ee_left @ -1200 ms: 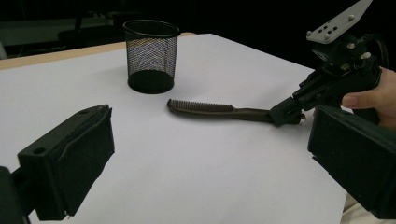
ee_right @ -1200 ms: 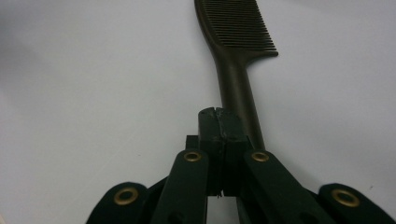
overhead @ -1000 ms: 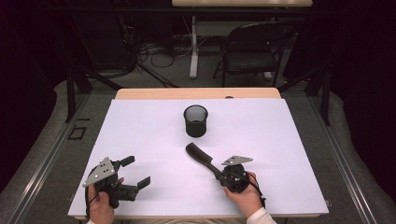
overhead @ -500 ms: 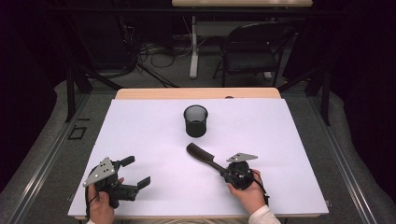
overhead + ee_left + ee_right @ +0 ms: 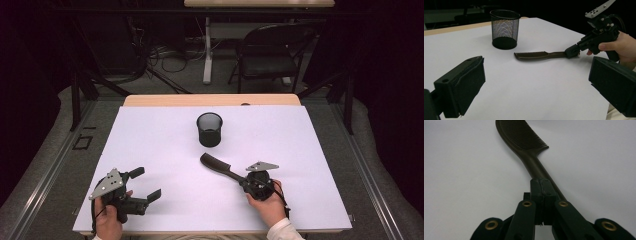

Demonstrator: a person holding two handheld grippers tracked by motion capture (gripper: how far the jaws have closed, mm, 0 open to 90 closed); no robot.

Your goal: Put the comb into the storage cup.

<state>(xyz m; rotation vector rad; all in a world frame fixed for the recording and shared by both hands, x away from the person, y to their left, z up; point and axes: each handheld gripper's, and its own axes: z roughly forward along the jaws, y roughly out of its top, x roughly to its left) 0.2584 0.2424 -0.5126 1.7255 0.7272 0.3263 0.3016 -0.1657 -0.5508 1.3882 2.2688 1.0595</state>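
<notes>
dark comb (image 5: 217, 165): lying on white tabletop (image 5: 150, 135), near of mesh cup (image 5: 209, 129), handle pinched in right gripper (image 5: 243, 180) jaws. left gripper (image 5: 146, 184): near-left, jaws spread wide, holding nothing, well apart from comb.

- The left gripper (image 5: 534, 85) is looking across the white table (image 5: 529, 90), its two black jaws standing wide apart at the bottom corners.
- A black mesh cup (image 5: 504, 29) is standing upright near the far side.
- A dark comb (image 5: 537, 55) is lying flat just in front of the cup, not touching it, teeth facing away.
- The right gripper (image 5: 573, 51), held in a hand (image 5: 621, 47), is clamping the comb's handle end from the right.
</notes>
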